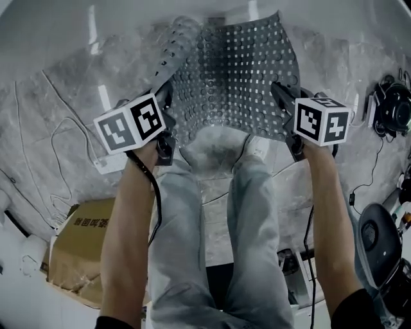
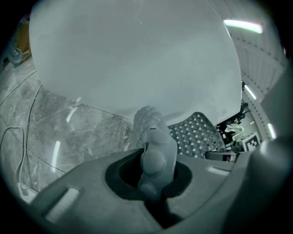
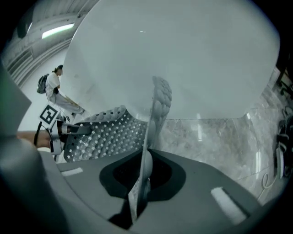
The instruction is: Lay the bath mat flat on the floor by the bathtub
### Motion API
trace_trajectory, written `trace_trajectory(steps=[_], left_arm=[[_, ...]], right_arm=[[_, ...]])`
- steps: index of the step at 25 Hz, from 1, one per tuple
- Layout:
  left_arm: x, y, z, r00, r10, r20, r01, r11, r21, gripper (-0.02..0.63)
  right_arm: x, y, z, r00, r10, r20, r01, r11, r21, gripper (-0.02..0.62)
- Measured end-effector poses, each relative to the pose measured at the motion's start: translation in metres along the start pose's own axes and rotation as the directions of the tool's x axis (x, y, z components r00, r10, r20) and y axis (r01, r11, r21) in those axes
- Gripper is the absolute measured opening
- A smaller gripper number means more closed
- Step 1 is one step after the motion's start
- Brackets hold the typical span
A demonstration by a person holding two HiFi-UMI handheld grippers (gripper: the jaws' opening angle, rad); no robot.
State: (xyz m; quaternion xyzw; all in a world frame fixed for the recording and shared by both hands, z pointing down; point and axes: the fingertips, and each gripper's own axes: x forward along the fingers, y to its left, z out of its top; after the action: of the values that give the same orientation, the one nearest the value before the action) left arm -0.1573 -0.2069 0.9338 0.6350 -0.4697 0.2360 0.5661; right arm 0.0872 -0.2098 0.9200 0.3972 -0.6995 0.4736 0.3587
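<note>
A grey rubber bath mat [image 1: 237,77] with rows of holes and suction cups hangs stretched between my two grippers, above the marble floor [image 1: 64,96] in front of the white bathtub [image 1: 128,19]. The left gripper [image 1: 166,96] is shut on the mat's left edge, which is curled and bunched [image 2: 153,151]. On the right edge [image 3: 158,105] the right gripper [image 1: 280,96] is shut, and the mat runs edge-on through its jaws. The mat sags in the middle over the person's knees. From each gripper view the mat spreads sideways toward the other gripper [image 3: 105,132].
A cardboard box [image 1: 83,247] lies at the lower left. White cables [image 1: 38,148] and a power strip [image 1: 109,164] trail over the floor on the left. Black gear [image 1: 392,106] and cords sit at the right. A person [image 3: 57,89] stands in the background.
</note>
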Motion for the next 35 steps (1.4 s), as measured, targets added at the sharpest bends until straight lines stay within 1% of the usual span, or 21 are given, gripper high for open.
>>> trace_trajectory(steps=[2,8,11,16,19,23,26,29,31,35], left_arm=[[0.011,0.008,0.001,1.0,-0.003,0.005,0.003,1.0,-0.006,0.021],[0.032,0.026,0.005,1.0,0.024,0.018,-0.024,1.0,0.005,0.021],[0.044,0.037,-0.003,0.999,0.049,0.012,-0.049,0.999,0.014,0.021],[0.064,0.059,-0.012,0.997,0.071,-0.001,-0.071,0.997,0.029,0.021],[0.075,0.08,-0.016,0.995,0.097,-0.015,-0.096,0.993,0.062,0.022],[0.09,0.112,-0.019,0.991,0.127,-0.038,-0.123,0.988,0.098,0.022],[0.098,0.133,-0.021,0.988,0.151,-0.044,-0.145,0.983,0.11,0.023],[0.105,0.148,-0.023,0.985,0.166,-0.039,-0.16,0.98,0.118,0.023],[0.112,0.156,-0.028,0.984,0.17,-0.051,-0.162,0.978,0.131,0.023],[0.119,0.173,-0.031,0.98,0.195,-0.05,-0.185,0.971,0.151,0.023]], right_arm=[[0.011,0.0,0.002,1.0,-0.028,-0.001,0.028,0.998,-0.047,0.025],[0.042,-0.01,0.002,0.999,-0.041,0.008,0.041,0.997,-0.065,0.025],[0.053,-0.022,-0.002,0.998,-0.061,-0.001,0.06,0.995,-0.08,0.025],[0.071,-0.048,-0.01,0.995,-0.101,-0.021,0.098,0.99,-0.099,0.025],[0.081,-0.063,-0.014,0.992,-0.123,-0.036,0.118,0.986,-0.117,0.025],[0.095,-0.083,-0.023,0.988,-0.142,-0.059,0.136,0.986,-0.095,0.025],[0.105,-0.101,-0.033,0.985,-0.158,-0.069,0.153,0.985,-0.081,0.025],[0.112,-0.12,-0.043,0.98,-0.178,-0.089,0.166,0.978,-0.13,0.025],[0.115,-0.135,-0.053,0.973,-0.202,-0.109,0.183,0.969,-0.164,0.025],[0.127,-0.156,-0.061,0.961,-0.242,-0.131,0.211,0.954,-0.212,0.025]])
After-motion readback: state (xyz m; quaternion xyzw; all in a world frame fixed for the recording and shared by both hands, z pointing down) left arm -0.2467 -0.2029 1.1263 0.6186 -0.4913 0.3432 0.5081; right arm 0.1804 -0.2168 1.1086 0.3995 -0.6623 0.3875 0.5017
